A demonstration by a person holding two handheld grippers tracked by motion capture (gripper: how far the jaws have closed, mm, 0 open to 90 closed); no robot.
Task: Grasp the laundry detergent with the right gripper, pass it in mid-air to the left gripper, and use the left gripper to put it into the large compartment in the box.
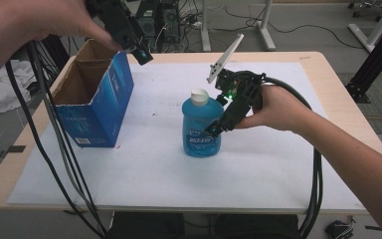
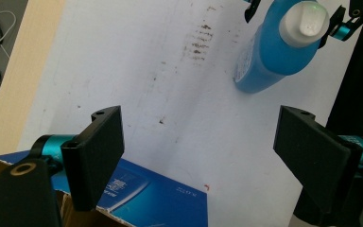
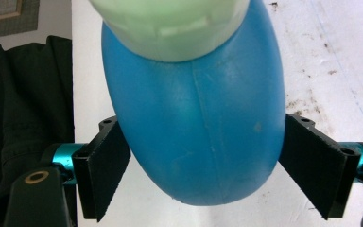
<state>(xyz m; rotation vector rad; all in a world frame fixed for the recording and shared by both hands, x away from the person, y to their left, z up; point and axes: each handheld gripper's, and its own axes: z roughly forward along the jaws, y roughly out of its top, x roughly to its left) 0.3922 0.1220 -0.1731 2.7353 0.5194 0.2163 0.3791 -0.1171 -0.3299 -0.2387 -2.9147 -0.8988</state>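
Gripping the blue bottle (image 1: 201,127) from its right side, the right tongs (image 1: 218,127) stand with their two black pads against the bottle's belly, one on each side. In the right gripper view the bottle (image 3: 194,127) sits between the pads, both pads touch its round blue wall, and the white cap (image 3: 170,28) is near the camera at the top. The tongs are spread wide, because the bottle is wide. The bottle stands upright on the white sheet (image 1: 154,164) that covers the table (image 1: 323,69), and the person's right hand (image 1: 273,107) holds the tongs just behind it.

Farther to the left and higher, the left tongs (image 1: 142,52) hang in the air above the near corner of the open cardboard box (image 1: 97,99). Their jaws are wide apart and hold nothing. In the left gripper view, the blue side of the box (image 2: 160,198) lies just under the left tongs (image 2: 198,151), and the bottle (image 2: 274,52) is well apart from them, beyond the bare sheet (image 2: 146,71) with some brown marks. The box stands on the sheet, well apart from the bottle, with its top open.
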